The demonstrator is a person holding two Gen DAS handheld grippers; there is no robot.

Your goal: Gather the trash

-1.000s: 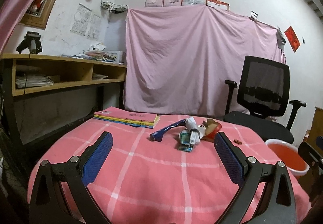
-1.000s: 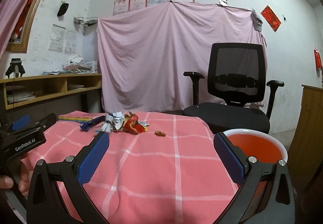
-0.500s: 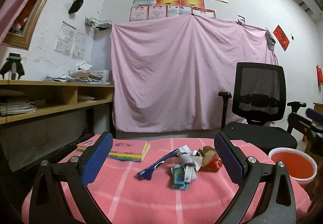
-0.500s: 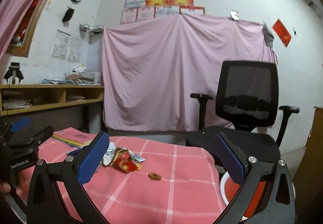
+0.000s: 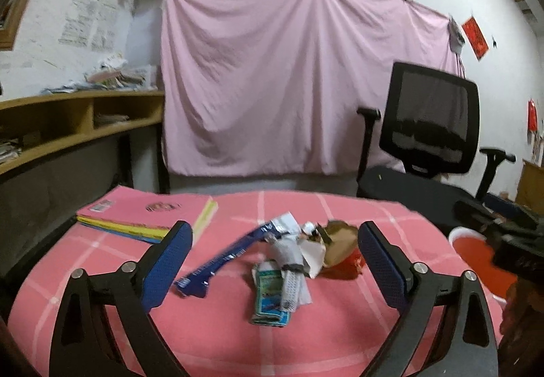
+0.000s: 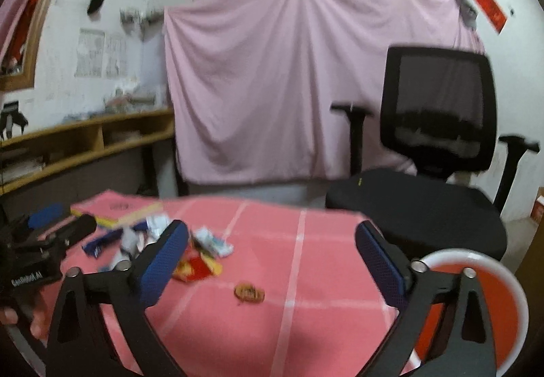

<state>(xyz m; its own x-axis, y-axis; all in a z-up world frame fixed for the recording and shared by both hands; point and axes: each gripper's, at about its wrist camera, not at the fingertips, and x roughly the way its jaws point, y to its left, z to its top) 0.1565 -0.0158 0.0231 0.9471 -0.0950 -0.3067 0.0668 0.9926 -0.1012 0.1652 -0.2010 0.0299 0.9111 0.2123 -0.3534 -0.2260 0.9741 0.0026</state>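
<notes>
A heap of trash lies mid-table: a blue wrapper (image 5: 231,254), crumpled white paper (image 5: 295,247), a green packet (image 5: 270,292) and a red-brown wrapper (image 5: 343,251). My left gripper (image 5: 274,229) hovers just before the heap, jaws wide and closing, with nothing pressed between the pads. My right gripper (image 6: 271,229) is also wide and closing, empty, above the cloth. A red wrapper (image 6: 200,266) sits by its left finger, and a small brown scrap (image 6: 249,292) lies ahead of it. The red bin (image 6: 493,292) stands at the lower right.
A stack of pink books (image 5: 142,213) lies at the table's (image 5: 102,261) back left. A black office chair (image 6: 435,139) stands behind the table on the right. Wooden shelves (image 5: 68,125) run along the left wall. A hand holding the left gripper (image 6: 44,241) shows in the right wrist view.
Both views have shifted across the table. The trash heap is now larger and nearer in the left wrist view. The bin shows more fully at the right gripper's lower right.
</notes>
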